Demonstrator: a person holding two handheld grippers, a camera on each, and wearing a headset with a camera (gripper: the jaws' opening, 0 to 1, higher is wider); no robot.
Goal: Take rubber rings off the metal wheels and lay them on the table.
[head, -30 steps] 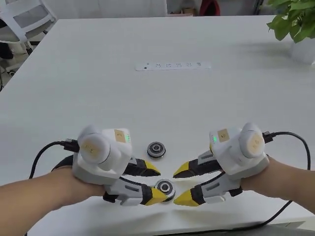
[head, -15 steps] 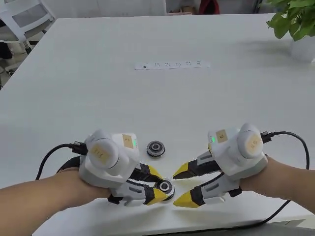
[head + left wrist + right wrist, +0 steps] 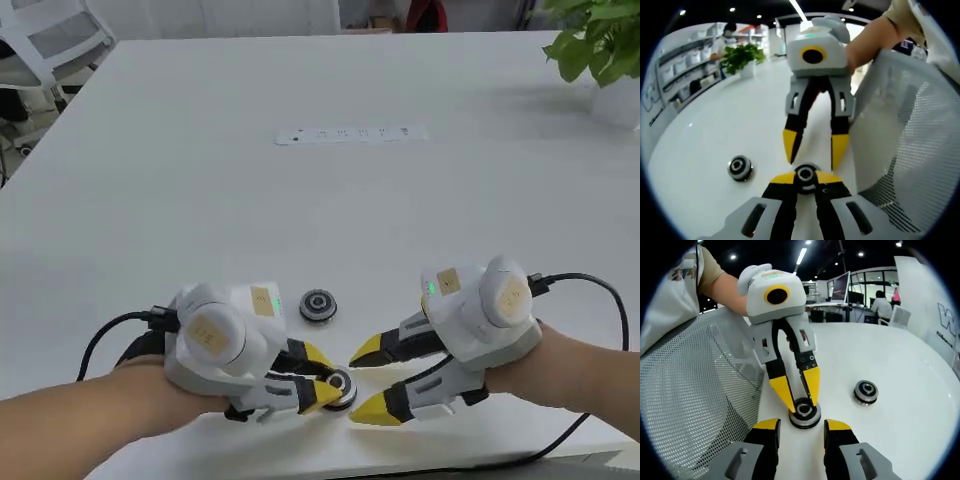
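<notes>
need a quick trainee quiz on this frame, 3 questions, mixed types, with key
1. How many wheels lie on the table?
2. True or false: the right gripper has its jaws shut.
3. Which gripper is shut on the near wheel? A) left gripper B) right gripper C) neither

Key
1. Two: the near wheel and the far wheel.
2. False. Its jaws are open, with their tips just short of the near wheel.
3. A
</notes>
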